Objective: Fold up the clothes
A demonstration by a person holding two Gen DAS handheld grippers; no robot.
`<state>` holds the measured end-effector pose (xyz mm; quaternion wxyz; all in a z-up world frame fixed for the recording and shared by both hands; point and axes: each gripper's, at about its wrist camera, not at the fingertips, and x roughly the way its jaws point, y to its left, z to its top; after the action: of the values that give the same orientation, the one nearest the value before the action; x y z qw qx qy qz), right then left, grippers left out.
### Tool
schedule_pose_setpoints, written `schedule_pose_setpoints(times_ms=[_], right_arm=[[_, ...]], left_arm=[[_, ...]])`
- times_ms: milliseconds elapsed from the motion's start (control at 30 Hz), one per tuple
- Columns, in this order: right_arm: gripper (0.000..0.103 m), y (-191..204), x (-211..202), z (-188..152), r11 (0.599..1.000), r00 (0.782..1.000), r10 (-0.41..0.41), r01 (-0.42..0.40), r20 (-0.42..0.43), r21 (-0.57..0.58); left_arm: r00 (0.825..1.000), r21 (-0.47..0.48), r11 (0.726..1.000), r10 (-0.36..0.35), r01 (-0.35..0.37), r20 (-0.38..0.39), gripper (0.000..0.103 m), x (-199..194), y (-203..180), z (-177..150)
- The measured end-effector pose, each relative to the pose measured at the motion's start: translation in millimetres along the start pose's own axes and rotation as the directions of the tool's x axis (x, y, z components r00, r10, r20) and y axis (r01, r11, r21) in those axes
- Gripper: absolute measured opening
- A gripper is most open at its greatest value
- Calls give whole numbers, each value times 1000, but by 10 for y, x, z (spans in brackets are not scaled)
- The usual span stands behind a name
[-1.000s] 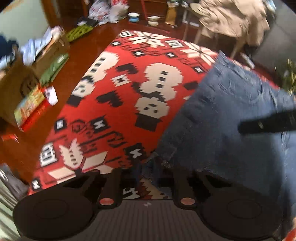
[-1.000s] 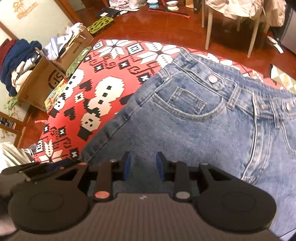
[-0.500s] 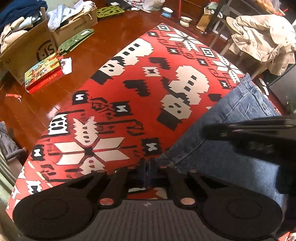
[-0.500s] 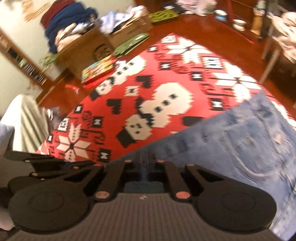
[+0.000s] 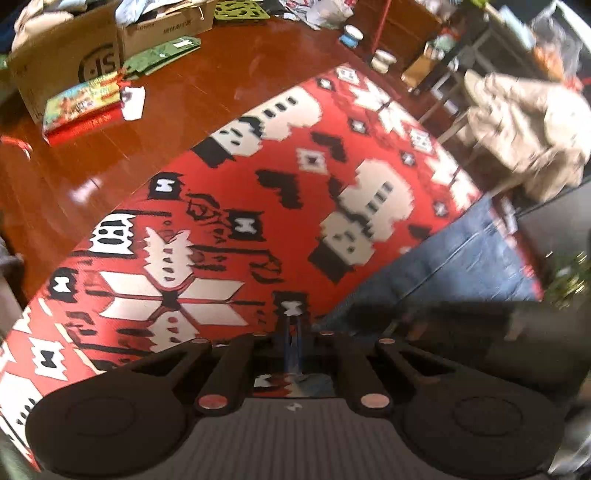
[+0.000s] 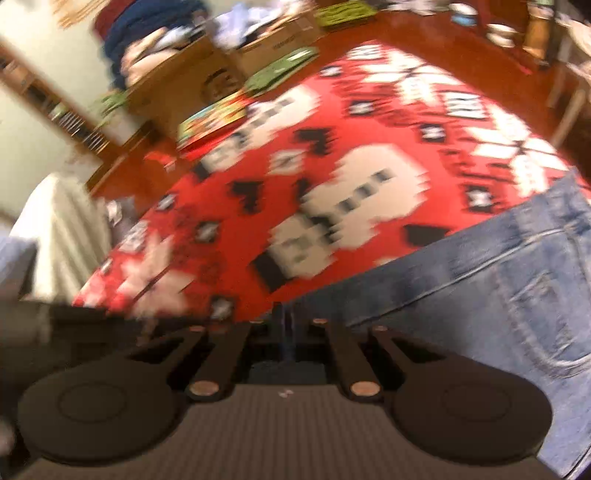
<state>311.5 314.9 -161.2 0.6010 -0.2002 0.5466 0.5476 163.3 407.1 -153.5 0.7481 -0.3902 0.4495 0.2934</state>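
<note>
Blue denim jeans [image 6: 498, 280] lie on a red, white and black patterned cloth [image 5: 258, 206] that covers the table. In the left wrist view the jeans [image 5: 454, 258] run off to the right. My left gripper [image 5: 293, 343] is shut on the near edge of the jeans, with a sliver of denim pinched between its tips. My right gripper [image 6: 284, 325] is also shut on the near hem of the jeans. The right gripper's dark body [image 5: 443, 332] crosses the lower right of the left wrist view. Both views are blurred by motion.
Cardboard boxes [image 5: 66, 55] full of clothes and a colourful book [image 5: 85, 99] sit on the wooden floor to the left. A chair with a beige coat [image 5: 528, 122] stands at the far right. Bowls [image 5: 351, 35] lie on the floor beyond the table.
Both grippers have closed on the near edge of the jeans and pulled back and left. More of the patterned cloth shows, and the jeans have shifted toward the right of both views.
</note>
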Motion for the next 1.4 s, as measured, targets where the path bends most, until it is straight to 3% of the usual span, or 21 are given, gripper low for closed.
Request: schedule_pose_setpoints(times_ms=[100, 200, 433, 567, 700, 767, 833, 1000, 1100, 1133, 1267, 1400], right_arm=[[4, 104, 28, -62, 999, 999, 25, -26, -30, -25], [0, 10, 20, -42, 1000, 1000, 11, -11, -21, -6], [5, -498, -184, 213, 990, 991, -129, 126, 46, 66], [5, -670, -333, 293, 989, 988, -137, 132, 77, 63], [6, -626, -242, 262, 997, 997, -71, 71, 24, 13], [5, -595, -174, 231, 997, 997, -73, 73, 5, -37], [0, -663, -177, 244, 997, 997, -75, 75, 15, -36], [0, -1230, -342, 472, 975, 972, -216, 209, 92, 78], [0, -1382, -441, 556, 973, 971, -212, 200, 112, 114], [8, -1433, -475, 584, 972, 970, -211, 196, 119, 126], [8, -1343, -557, 530, 977, 972, -200, 189, 126, 98], [8, -1462, -459, 505, 971, 968, -230, 222, 95, 89]], left_arm=[[998, -50, 997, -68, 67, -17, 4, -6, -26, 39], [998, -45, 997, -58, 57, -27, 4, 33, -129, 46], [996, -101, 992, -73, 69, -43, 4, 155, -298, 60], [996, -97, 992, -85, 81, -33, 4, 276, -407, 117], [997, -125, 990, -74, 70, -24, 4, 366, -416, 162], [999, -132, 991, -33, 29, -28, 3, 419, -371, 156], [998, -149, 988, -52, 48, -21, 3, 411, -301, 138], [999, -130, 991, -29, 25, -32, 3, 404, -297, 154], [999, -111, 994, -14, 10, -38, 3, 402, -352, 166], [999, -103, 995, -8, 4, -38, 3, 400, -374, 169], [998, -76, 996, -40, 37, -38, 4, 416, -517, 179], [999, -33, 999, -10, 9, -31, 3, 467, -601, 176]])
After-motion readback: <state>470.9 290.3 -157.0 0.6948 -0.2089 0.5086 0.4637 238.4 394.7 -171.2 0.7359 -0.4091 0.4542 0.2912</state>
